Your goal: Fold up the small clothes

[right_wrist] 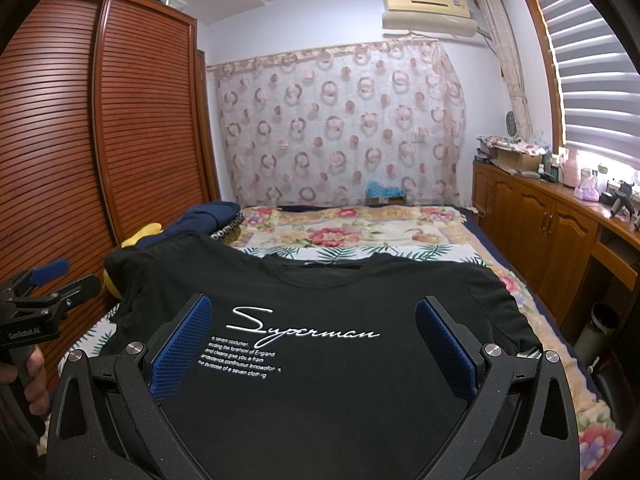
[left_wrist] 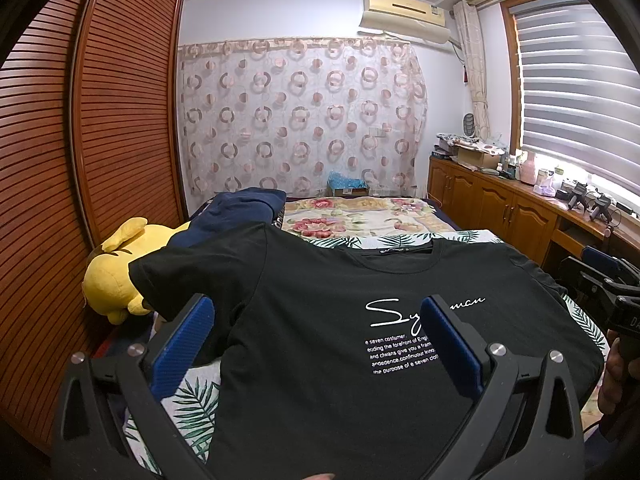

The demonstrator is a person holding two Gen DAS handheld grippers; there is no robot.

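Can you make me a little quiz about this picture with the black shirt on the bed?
1. True or false: the black shirt lies front side up on the bed.
2. What does the yellow toy sit next to? A) the window B) the wardrobe C) the air conditioner
3. Fill in: the left gripper and the right gripper are both ____, with nothing between the blue pads.

Key:
1. True; the white lettering faces up.
2. B
3. open
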